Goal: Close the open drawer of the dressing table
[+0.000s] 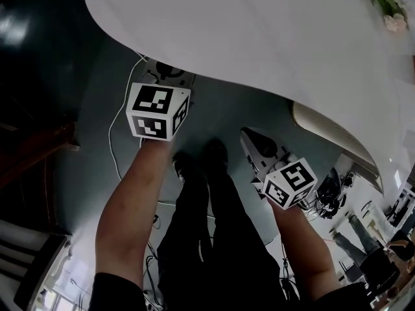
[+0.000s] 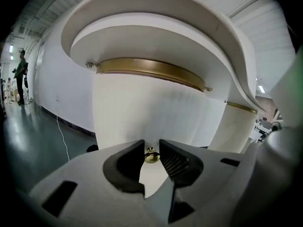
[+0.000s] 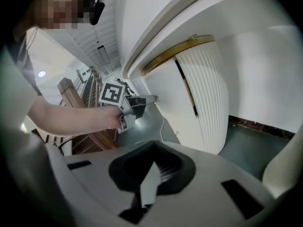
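Left gripper (image 2: 151, 144) jaws around brass knob (image 2: 151, 156)

Flowers (image 1: 388, 4) cut off at edge.

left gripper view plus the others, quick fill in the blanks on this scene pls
Between the left gripper's jaws stands a small brass ___.
The right gripper's jaws are shut, with ___ between them.
In the head view, the flowers lie on the tabletop at the picture's upper ___.
Missing: knob; nothing; right.
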Demonstrator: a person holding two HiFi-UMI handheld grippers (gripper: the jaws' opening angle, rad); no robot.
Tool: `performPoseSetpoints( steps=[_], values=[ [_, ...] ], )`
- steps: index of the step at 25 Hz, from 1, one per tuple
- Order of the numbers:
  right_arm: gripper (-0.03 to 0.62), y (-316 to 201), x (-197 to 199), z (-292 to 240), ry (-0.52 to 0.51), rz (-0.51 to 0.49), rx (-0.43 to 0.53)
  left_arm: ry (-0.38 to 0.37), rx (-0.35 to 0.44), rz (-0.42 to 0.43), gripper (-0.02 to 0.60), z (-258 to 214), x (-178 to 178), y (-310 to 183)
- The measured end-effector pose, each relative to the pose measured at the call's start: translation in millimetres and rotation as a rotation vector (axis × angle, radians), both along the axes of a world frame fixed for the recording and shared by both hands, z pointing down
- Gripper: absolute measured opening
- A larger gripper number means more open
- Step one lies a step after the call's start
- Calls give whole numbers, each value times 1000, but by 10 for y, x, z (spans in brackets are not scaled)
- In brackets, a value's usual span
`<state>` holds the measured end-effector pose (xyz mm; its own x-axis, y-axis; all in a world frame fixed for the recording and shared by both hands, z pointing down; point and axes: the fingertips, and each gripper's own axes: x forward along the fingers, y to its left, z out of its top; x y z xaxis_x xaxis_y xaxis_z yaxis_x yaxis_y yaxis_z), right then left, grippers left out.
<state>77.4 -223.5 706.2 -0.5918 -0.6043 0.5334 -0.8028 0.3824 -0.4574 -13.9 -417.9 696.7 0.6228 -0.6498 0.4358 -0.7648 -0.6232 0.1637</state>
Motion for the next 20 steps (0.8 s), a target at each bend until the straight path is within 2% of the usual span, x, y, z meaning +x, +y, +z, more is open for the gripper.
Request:
performPoseSetpoints(
  steps=[5, 11, 14, 17, 19, 20],
  values=[
    [6, 40, 110, 73, -1, 17, -14, 4, 36, -13, 106, -16, 32, -45],
    [6, 102, 129, 126, 1, 0, -27, 18, 23, -40, 104, -15, 29, -23],
    [6, 122, 55, 74, 4, -26, -24, 36, 30, -37, 68, -104, 11, 19],
    [6, 113, -56, -43, 3, -63, -7, 35, 55, -31, 60, -266, -63, 134],
    [6, 166, -131, -146, 3, -87, -5, 42, 49, -48, 9, -349, -170, 297],
    [6, 222, -171, -201, 3, -97, -10, 43, 37, -55, 9, -377, -229, 395]
  ],
)
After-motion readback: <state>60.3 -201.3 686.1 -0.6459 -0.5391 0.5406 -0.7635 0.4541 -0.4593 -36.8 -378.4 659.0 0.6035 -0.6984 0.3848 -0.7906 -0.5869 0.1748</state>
